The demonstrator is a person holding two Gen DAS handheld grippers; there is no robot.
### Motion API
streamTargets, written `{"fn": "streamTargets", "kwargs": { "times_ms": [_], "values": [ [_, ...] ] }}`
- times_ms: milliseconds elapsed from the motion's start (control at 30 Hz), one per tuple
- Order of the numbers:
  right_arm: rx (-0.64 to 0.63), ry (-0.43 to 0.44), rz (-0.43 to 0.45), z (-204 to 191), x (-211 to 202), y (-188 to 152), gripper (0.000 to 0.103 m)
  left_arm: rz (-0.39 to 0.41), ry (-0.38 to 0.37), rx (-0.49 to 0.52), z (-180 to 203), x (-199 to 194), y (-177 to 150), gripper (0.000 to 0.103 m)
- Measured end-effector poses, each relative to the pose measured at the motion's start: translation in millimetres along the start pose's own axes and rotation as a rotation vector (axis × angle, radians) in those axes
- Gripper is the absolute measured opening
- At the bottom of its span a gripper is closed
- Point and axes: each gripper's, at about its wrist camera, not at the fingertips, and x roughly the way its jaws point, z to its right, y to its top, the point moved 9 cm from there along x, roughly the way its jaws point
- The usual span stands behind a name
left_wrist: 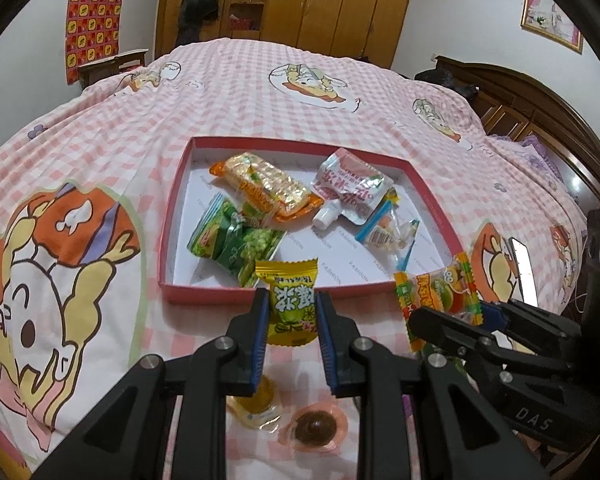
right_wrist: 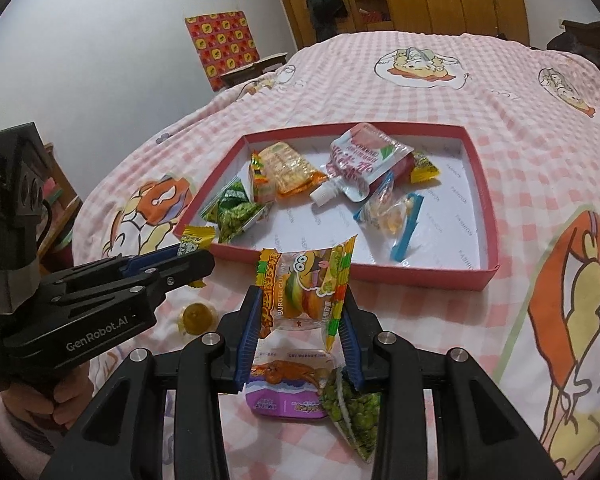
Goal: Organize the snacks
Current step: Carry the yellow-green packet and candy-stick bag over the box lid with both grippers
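Observation:
My left gripper (left_wrist: 291, 305) is shut on a yellow candy packet (left_wrist: 290, 300), held just in front of the near wall of the red box (left_wrist: 204, 294). Beside it on the right, my right gripper (right_wrist: 303, 312) is shut on a burger gummy packet (right_wrist: 305, 289), lifted above the bedspread in front of the red box (right_wrist: 420, 278). Both packets also show from the other side, the burger gummy packet (left_wrist: 440, 292) and the yellow candy packet (right_wrist: 194, 242). Inside the box lie several snacks: a cracker pack (left_wrist: 262, 184), a green pea bag (left_wrist: 236, 240), a spouted pouch (left_wrist: 350, 192) and a clear candy bag (left_wrist: 388, 232).
On the pink checked bedspread (left_wrist: 260, 112) below the grippers lie a yellow jelly cup (right_wrist: 198, 316), a brown jelly cup (left_wrist: 315, 428), a purple snack pack (right_wrist: 286, 392) and a green pea bag (right_wrist: 354, 412). A wooden headboard (left_wrist: 540, 120) bounds the right; a hand (right_wrist: 66, 400) holds the left gripper.

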Motion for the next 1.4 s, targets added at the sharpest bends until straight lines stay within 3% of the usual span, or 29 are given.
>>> {"fn": "streamTargets", "kwargs": {
  "times_ms": [667,1167,1400],
  "values": [
    [0.021,-0.076,0.030,37.7,6.1,27.1,0.037,-0.003,-0.014,0.033,22.7,42.6,32.2,0.024],
    [0.016,-0.120,0.008,56.4,29.4,30.8,0.037,-0.047,-0.003,-0.010,10.8,78.7,27.5,0.024],
    [0.016,-0.159,-0.012,65.4,45.2,29.0,0.030,-0.046,0.010,-0.011,7.1,87.1,28.0,0.024]
  ]
}}
